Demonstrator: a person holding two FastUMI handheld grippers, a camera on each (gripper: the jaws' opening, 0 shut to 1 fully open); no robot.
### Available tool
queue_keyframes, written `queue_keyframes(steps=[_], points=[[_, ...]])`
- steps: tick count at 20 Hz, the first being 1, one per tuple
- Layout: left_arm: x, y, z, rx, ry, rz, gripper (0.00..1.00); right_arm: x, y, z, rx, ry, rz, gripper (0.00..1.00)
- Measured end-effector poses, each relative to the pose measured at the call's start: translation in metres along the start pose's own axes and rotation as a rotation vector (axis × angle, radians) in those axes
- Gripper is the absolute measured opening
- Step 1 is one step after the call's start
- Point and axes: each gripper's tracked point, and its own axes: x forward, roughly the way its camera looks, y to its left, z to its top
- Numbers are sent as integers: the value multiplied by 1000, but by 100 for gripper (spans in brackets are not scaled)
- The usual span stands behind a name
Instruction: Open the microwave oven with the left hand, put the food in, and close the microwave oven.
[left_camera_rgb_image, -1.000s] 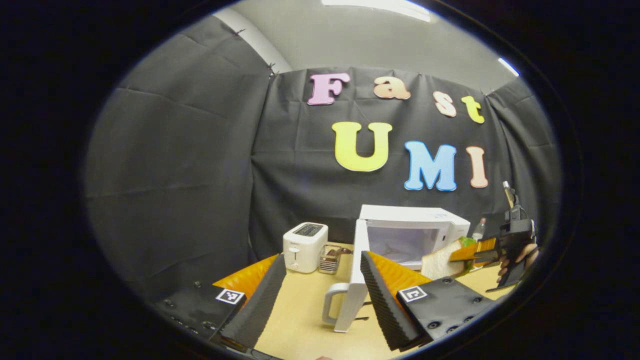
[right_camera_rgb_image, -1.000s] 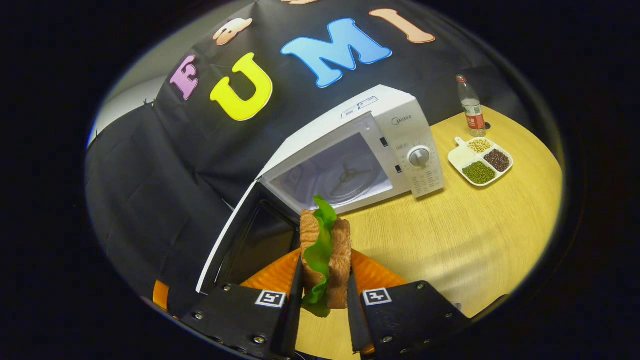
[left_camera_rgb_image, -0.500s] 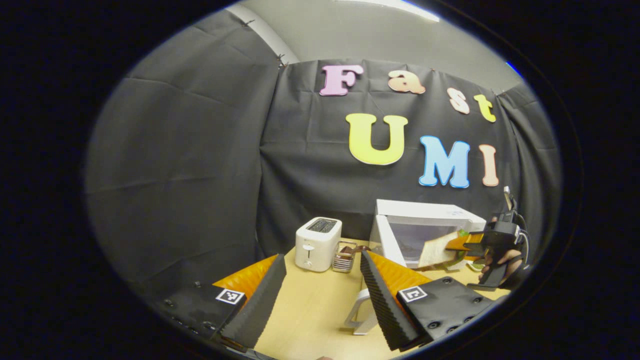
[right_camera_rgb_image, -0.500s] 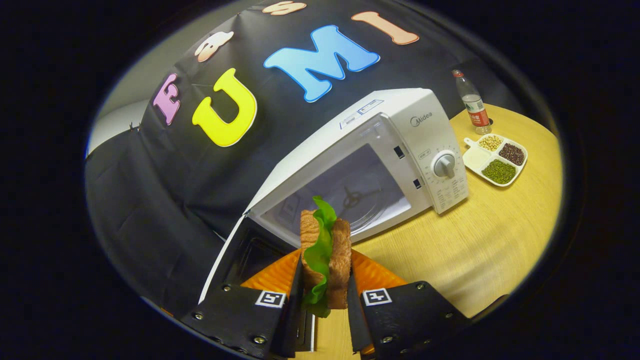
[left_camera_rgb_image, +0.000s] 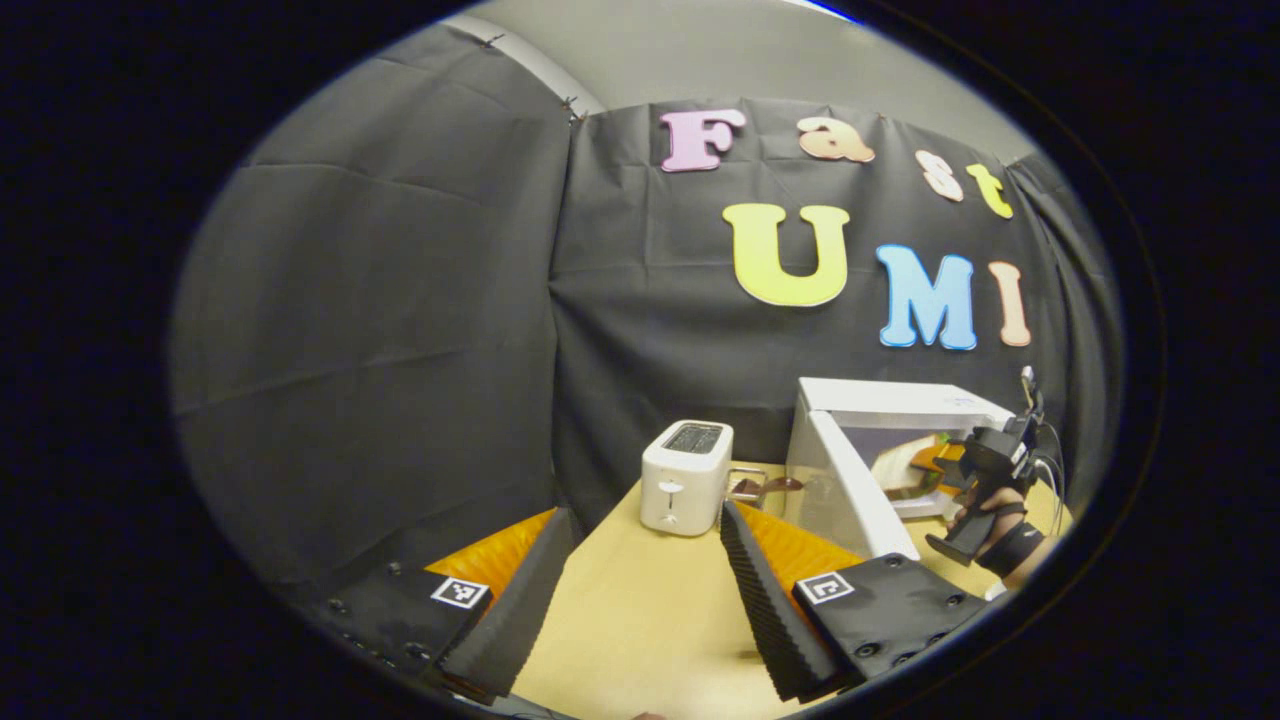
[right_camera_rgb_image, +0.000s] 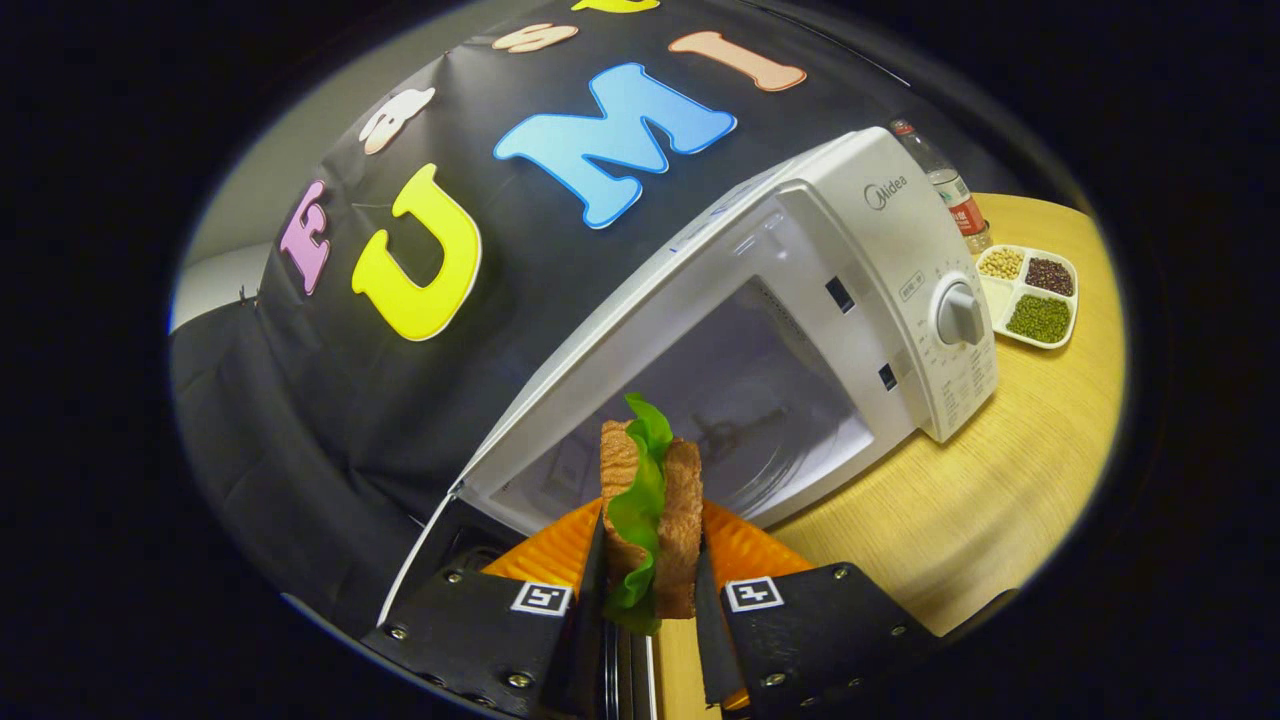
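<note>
Toasted bread and ruffled green lettuce make one sandwich (right_camera_rgb_image: 648, 510), pinched upright by the right gripper (right_camera_rgb_image: 648, 600) at the boxy white microwave's (right_camera_rgb_image: 800, 330) open mouth; the left gripper (left_camera_rgb_image: 640, 590) hangs spread, holding nothing.

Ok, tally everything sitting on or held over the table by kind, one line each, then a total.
Microwave: 1
Toaster: 1
Sandwich, held in the right gripper: 1
Bottle: 1
Divided dish of beans: 1
Small wire rack beside the toaster: 1
Total: 6
</note>
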Motion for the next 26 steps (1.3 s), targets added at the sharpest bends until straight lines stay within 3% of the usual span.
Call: queue_keyframes(steps=[12,17,18,19,20,23,25,26], points=[[11,8,-33,55,69,22,96,73,-27,-5,22,-55,-4,41],[14,6,-37,74,74,15,96,81,-44,-12,-13,-62,-69,41],[14,7,-38,77,73,14,99,81,-48,-11,-30,-71,-87,46],[14,7,-36,79,71,13,94,82,-55,-9,-63,-83,-131,46],[14,7,-36,81,70,12,94,82,-61,-8,-88,-89,-150,53],[14,10,-42,84,77,18,100,82,-75,-4,-129,-100,-208,64],[16,8,-43,76,79,16,100,80,-84,-1,-173,-100,-253,82],[17,7,-45,75,79,13,100,79,-87,1,-192,-101,-266,86]])
